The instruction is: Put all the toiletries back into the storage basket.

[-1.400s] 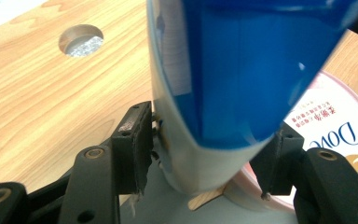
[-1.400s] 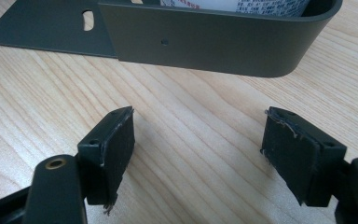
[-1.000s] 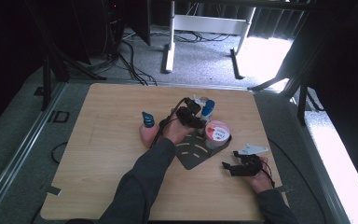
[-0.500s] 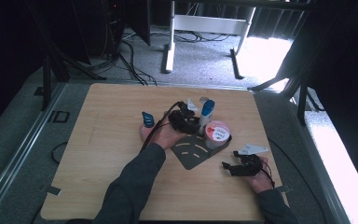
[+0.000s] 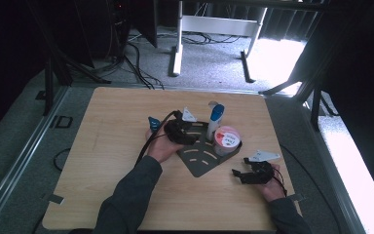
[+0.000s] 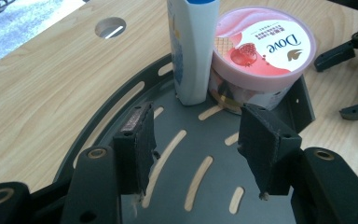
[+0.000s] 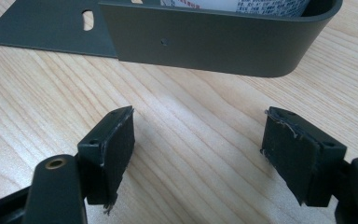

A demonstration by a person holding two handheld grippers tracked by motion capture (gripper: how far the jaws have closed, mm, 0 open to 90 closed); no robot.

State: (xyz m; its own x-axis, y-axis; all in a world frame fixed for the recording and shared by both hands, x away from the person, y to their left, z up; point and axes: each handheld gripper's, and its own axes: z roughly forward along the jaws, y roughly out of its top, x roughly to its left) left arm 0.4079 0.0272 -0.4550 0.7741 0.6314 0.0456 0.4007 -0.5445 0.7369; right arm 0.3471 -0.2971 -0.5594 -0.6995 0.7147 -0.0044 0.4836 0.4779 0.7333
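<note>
the left claw is held apart and empty over the dark grey slotted metal tray. just ahead stands the tall white plastic bottle with blue cap, touching the pink lidded ice-cream tub. a careless closure could topple the bottle.

Open tongs over tray, facing bottle.
</note>
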